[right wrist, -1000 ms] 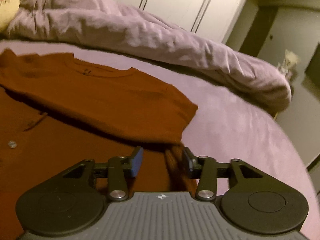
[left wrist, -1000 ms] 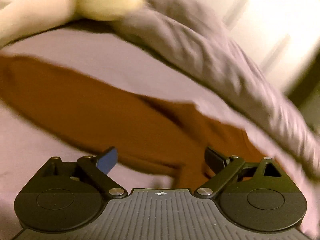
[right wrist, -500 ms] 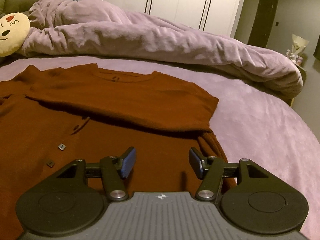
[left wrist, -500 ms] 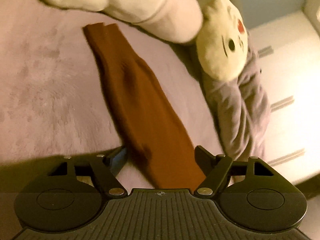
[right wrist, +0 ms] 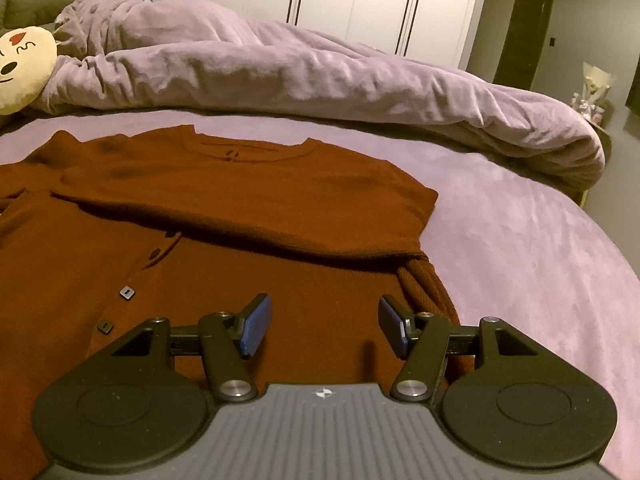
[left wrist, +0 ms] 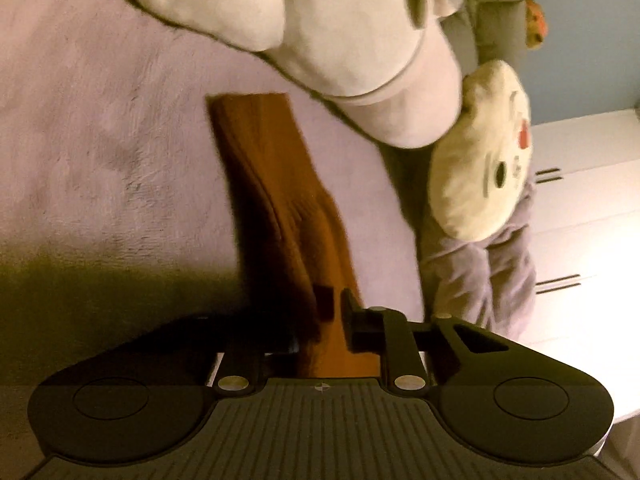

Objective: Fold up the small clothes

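Bare bedspread (right wrist: 520,232) right of cardigan (right wrist: 240,208); duvet (right wrist: 320,72) blocks beyond.

A lilac bed (right wrist: 520,240) carries a rust cardigan (right wrist: 240,216), rumpled duvet (right wrist: 320,72) and plush toy (right wrist: 20,68).

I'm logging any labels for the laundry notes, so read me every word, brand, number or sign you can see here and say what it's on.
No readable words, brands or numbers in either view.
Cushion: a drawn face with a red heart, no lettering.
Sweater: small dark marks inside the neckline, too small to read.
Each hand-held gripper: a tiny round target mark, no text.

Cardigan (right wrist: 224,264) on bed (right wrist: 520,240), duvet (right wrist: 320,68) behind
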Action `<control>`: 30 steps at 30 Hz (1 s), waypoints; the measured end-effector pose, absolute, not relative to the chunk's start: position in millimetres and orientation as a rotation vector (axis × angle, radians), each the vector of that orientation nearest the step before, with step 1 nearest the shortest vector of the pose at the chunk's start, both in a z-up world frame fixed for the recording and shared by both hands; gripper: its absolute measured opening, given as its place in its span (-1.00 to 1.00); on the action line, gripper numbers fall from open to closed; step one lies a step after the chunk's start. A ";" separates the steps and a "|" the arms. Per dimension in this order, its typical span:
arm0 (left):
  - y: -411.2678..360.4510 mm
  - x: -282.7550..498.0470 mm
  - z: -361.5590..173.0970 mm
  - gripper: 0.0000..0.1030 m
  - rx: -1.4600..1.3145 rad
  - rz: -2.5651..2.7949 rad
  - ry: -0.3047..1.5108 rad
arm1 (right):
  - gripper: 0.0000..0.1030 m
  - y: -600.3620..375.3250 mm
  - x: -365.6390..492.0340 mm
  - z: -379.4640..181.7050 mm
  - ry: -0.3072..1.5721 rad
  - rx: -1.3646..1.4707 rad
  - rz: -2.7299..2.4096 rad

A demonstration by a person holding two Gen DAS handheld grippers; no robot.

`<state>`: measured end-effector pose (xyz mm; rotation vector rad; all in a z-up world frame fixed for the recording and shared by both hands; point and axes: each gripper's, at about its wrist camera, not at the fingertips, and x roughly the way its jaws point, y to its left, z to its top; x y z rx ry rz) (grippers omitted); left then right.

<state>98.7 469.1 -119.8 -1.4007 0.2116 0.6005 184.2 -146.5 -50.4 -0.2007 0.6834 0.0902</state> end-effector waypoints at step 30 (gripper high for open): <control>141.7 177.6 -55.3 0.79 -0.397 0.141 0.660 | 0.14 -162.2 194.4 -37.1 0.701 0.016 0.251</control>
